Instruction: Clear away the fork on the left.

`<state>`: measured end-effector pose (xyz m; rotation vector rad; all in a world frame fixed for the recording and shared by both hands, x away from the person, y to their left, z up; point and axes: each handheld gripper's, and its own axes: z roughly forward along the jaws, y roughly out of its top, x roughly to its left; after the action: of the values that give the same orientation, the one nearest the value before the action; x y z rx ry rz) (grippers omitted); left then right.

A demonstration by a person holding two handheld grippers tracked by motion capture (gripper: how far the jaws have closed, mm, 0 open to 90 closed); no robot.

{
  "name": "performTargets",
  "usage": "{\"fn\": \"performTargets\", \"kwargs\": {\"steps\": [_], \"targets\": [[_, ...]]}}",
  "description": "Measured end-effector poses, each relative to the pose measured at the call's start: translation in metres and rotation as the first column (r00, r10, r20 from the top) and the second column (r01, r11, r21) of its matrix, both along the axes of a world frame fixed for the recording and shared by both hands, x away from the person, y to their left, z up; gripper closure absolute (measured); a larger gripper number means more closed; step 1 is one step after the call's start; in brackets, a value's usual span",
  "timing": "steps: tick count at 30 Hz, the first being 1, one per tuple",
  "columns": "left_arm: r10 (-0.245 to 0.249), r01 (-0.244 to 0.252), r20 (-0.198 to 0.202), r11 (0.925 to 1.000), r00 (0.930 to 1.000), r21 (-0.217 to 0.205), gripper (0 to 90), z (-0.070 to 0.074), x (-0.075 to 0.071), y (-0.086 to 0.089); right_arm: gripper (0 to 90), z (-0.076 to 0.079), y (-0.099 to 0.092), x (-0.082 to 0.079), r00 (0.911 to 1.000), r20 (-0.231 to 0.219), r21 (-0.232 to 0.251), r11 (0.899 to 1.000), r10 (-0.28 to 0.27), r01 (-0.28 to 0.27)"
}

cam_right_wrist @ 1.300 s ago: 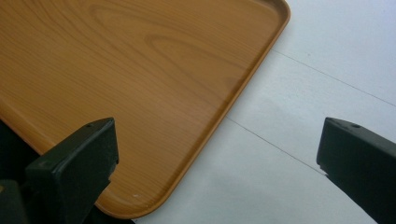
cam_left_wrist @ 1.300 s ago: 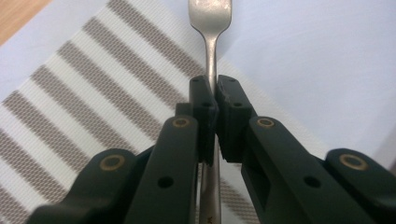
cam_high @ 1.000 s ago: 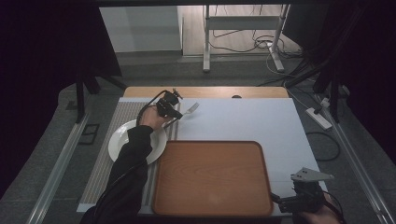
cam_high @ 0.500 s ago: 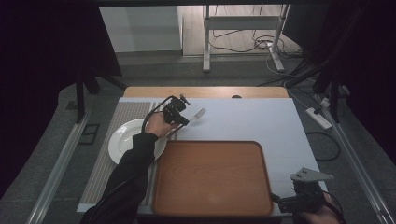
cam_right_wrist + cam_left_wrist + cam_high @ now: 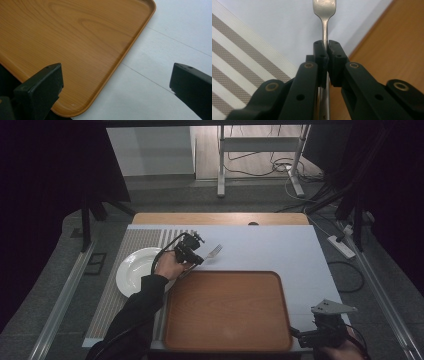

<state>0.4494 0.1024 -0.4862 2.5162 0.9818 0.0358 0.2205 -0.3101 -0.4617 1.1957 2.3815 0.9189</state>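
A metal fork [image 5: 324,27] is clamped by its handle between the jaws of my left gripper [image 5: 326,53]. In the high view that left gripper [image 5: 192,254] hovers just beyond the far left corner of the wooden tray [image 5: 225,310], and the fork [image 5: 214,252] points up and right over the white table. A white plate [image 5: 134,270] lies to the left on the striped mat, partly behind the hand. My right gripper [image 5: 327,332] rests at the table's near right corner, its jaws wide apart over the tray's corner [image 5: 75,50].
A striped placemat [image 5: 117,290] covers the table's left side. The white table surface [image 5: 280,250] stretches beyond and to the right of the tray. Cables and a power strip [image 5: 342,245] lie on the floor to the right.
My left gripper has carried the fork right and toward the near side, closer to the tray's far left corner. The right gripper has stayed put.
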Motion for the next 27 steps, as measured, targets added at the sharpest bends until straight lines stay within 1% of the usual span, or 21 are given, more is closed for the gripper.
{"fn": "performTargets", "kwargs": {"steps": [1, 2, 7, 11, 14, 17, 22, 27], "targets": [[0.004, -0.004, -0.003, 1.0000, 1.0000, -0.009, 85.5, -0.001, -0.003, 0.000, 0.0, 0.000, 0.000, 0.000, 1.0000, 0.000, 0.004, 1.000, 0.000, 0.000], [0.011, -0.011, -0.004, 0.9999, 0.9999, -0.009, 85.5, -0.002, -0.007, 0.000, 0.0, 0.000, 0.000, 0.000, 1.0000, 0.000, 0.005, 1.000, -0.001, 0.001], [0.013, -0.013, -0.013, 0.9998, 0.9998, -0.011, 85.5, -0.004, -0.019, 0.000, 0.0, 0.000, 0.000, 0.000, 1.0000, 0.002, 0.005, 1.000, -0.001, 0.001], [0.018, -0.018, -0.010, 0.9997, 0.9998, -0.015, 85.5, -0.005, -0.030, 0.001, 0.0, 0.000, 0.000, 0.000, 1.0000, 0.003, 0.001, 1.000, 0.000, 0.000], [0.024, -0.025, -0.017, 0.9996, 0.9996, -0.013, 85.5, -0.008, -0.037, 0.002, 0.0, 0.000, 0.000, 0.000, 1.0000, 0.003, 0.007, 1.000, 0.001, -0.001], [0.027, -0.027, -0.026, 0.9994, 0.9993, -0.021, 85.5, -0.007, -0.044, 0.003, 0.0, 0.000, 0.000, 0.000, 1.0000, 0.004, 0.002, 1.000, 0.001, -0.001], [0.041, -0.042, -0.024, 0.9986, 0.9989, -0.034, 85.5, -0.002, -0.059, 0.010, 0.0, 0.000, 0.000, 0.000, 1.0000, 0.002, 0.005, 1.000, 0.000, 0.000], [0.067, -0.069, -0.037, 0.9964, 0.9971, -0.049, 85.4, -0.003, -0.075, 0.019, 0.0, 0.000, 0.000, 0.000, 1.0000, 0.003, 0.004, 1.000, 0.001, -0.001]]}}
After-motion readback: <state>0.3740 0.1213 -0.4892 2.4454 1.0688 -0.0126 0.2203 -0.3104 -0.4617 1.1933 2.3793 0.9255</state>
